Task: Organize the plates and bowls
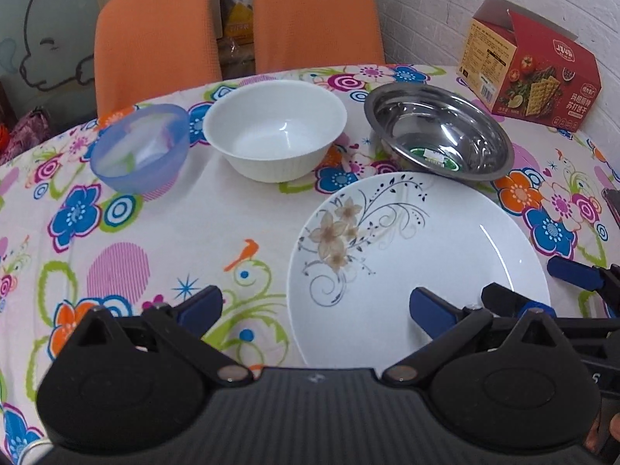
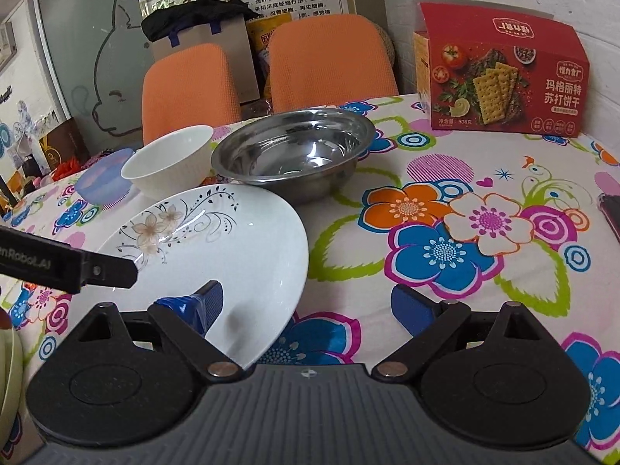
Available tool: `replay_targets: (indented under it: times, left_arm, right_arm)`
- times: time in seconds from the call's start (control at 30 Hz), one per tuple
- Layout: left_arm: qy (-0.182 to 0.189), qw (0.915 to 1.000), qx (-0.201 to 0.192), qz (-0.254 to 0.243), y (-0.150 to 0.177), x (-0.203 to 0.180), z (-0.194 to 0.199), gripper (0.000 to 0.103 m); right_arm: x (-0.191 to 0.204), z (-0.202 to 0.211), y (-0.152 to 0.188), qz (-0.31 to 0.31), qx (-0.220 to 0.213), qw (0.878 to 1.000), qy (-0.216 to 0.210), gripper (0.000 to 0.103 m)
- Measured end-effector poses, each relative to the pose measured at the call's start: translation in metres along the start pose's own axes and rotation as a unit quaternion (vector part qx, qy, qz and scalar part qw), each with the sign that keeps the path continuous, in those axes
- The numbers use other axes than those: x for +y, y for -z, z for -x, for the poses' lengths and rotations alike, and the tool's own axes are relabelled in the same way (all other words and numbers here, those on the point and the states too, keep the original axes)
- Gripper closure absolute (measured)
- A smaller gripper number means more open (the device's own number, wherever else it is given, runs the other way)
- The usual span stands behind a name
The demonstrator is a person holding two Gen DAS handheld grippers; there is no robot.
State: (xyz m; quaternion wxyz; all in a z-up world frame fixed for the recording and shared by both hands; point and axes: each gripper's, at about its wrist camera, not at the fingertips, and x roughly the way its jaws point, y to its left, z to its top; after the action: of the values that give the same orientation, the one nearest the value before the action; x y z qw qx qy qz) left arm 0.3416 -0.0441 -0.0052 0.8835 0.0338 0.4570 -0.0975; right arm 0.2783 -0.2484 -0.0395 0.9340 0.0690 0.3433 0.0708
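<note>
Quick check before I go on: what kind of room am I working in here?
Probably a dining corner of a home or small shop, though I can't be sure. A table with a flowered tablecloth holds bowls and a floral plate, two orange chairs are pushed up to it, and a cracker box stands by the wall.

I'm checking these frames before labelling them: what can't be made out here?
- Blue bowl: right wrist view, mostly hidden behind the white bowl.
- Plate near rim: left wrist view, covered by the left gripper.
- Dark object at the right edge: cut off in both views, unidentifiable.
- Steel bowl sticker: too small to read.
</note>
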Motion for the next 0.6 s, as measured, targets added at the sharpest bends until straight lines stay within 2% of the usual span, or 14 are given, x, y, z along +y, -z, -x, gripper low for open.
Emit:
replay_targets:
  times: [0.07,0.17,0.23,0.37,0.43,0.5,0.53,0.6]
  left_arm:
    - [-0.007,1.0000,0.004,-0.002,-0.001,0.000,-0.008,0.001]
    - [0.004,0.9998,0.018,0.009,0.000,0.002,-0.017,0.009]
    - [0.011,0.9998,0.015,0.010,0.001,0.003,-0.018,0.009]
    - [0.017,0.9998,0.007,0.000,0.003,0.002,-0.015,0.016]
    - [0.023,0.9997,0.002,-0.001,0.003,0.001,-0.013,0.022]
    - [0.038,0.9993,-0.003,-0.008,0.003,-0.004,-0.010,0.040]
    - [0.030,0.9995,-0.002,-0.008,0.003,-0.007,-0.009,0.040]
    - [0.026,0.9996,0.000,-0.006,0.002,-0.007,-0.008,0.044]
  right_arm:
    - [0.004,-0.004,-0.003,0.005,0.003,1.000,-0.005,0.022]
    - [0.016,-0.012,-0.005,0.030,0.008,1.000,-0.004,0.021]
    - [0.025,-0.016,-0.004,0.056,0.012,0.998,0.009,0.021]
    - [0.025,-0.014,0.000,0.065,0.002,0.998,-0.001,0.019]
    - [0.026,-0.013,0.002,0.064,-0.004,0.998,0.000,0.019]
    - [0.035,-0.012,0.004,0.074,-0.001,0.997,-0.016,0.019]
    - [0.044,-0.012,0.006,0.087,0.003,0.995,-0.039,0.018]
    - [0.054,-0.011,0.009,0.082,-0.003,0.997,-0.018,0.018]
